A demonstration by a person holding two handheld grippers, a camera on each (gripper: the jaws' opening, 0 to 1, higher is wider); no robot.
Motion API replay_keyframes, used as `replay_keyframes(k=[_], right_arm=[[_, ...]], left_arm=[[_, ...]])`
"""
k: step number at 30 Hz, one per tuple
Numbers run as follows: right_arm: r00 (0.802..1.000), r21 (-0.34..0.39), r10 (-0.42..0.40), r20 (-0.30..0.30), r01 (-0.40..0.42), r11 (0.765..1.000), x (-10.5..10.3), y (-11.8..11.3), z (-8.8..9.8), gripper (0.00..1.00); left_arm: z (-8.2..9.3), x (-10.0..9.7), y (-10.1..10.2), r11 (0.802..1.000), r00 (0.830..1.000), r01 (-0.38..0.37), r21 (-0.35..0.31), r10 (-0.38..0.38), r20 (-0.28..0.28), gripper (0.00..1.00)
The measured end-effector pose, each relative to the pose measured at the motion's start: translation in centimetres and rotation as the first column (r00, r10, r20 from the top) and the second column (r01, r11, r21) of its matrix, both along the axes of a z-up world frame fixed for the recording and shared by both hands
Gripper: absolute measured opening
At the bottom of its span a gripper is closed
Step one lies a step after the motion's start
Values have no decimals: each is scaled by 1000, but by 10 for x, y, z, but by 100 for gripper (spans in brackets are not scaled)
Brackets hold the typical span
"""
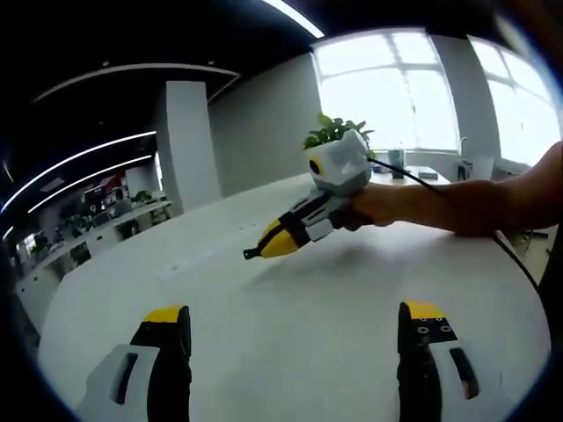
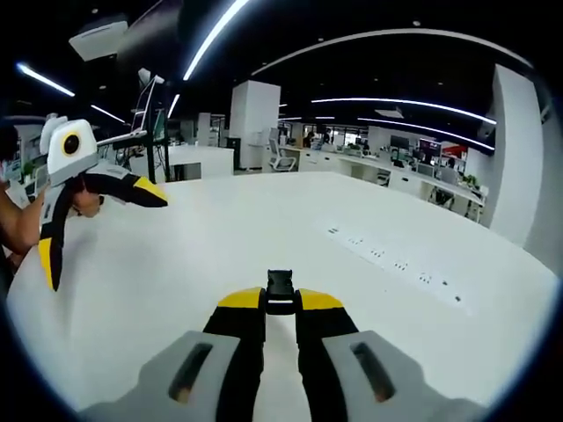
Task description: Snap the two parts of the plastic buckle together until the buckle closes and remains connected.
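One black buckle piece [image 2: 280, 291] is being clenched by the right gripper [image 2: 280, 303] over the bare white bench [image 2: 264, 229]; left gripper [image 1: 295, 338] fingers are being held released.

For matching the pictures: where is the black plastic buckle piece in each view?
Left gripper view: the black plastic buckle piece pokes from the right gripper's shut fingers, just left of centre.
Right gripper view: the same piece is pinched at lower centre.
Shared landmark: the white tabletop.
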State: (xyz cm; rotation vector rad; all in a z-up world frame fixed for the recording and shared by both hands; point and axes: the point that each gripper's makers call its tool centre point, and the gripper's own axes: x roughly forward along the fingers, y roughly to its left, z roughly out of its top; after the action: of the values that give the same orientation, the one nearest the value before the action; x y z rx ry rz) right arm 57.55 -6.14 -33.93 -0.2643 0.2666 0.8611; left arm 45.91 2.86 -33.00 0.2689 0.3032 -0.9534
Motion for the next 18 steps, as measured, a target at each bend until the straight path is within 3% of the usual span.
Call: replay_keyframes(k=[18], right_arm=[[1000,-14,-16,-1,16,1000,12,-4,-2,11]], left_arm=[[-2,-2,-2,1000,1000,9,13,-9,1,99]])
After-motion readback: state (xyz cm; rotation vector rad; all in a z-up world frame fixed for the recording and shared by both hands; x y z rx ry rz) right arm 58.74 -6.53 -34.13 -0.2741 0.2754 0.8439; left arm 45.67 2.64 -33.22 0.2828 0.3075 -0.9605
